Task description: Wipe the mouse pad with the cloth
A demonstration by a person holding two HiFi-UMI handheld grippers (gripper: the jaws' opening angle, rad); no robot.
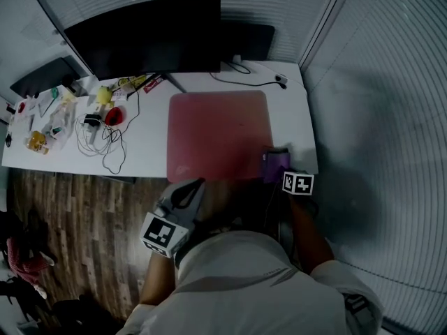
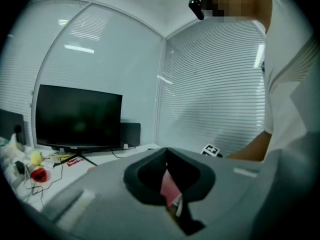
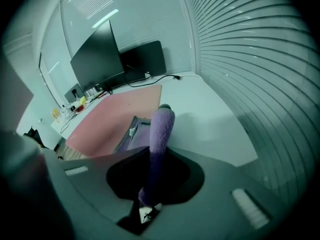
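Mouse pad [image 1: 220, 135], pink, lies flat on the white surface [image 1: 150, 135] before the monitor [image 1: 147, 37]. Both grippers partly hide the pad's near edge. At its near right corner is the purple cloth [image 3: 160, 134], clenched in the right gripper [image 3: 164, 107]. The left gripper [image 2: 166, 149] hovers by the pad's near left edge, jaws together and empty. The clutter [image 1: 70, 117] left of the pad is too small to identify.

Both reaching forward — left tongs [image 1: 200, 183] closed, empty, right tongs [image 1: 276, 162] clamped on cloth [image 3: 159, 144]
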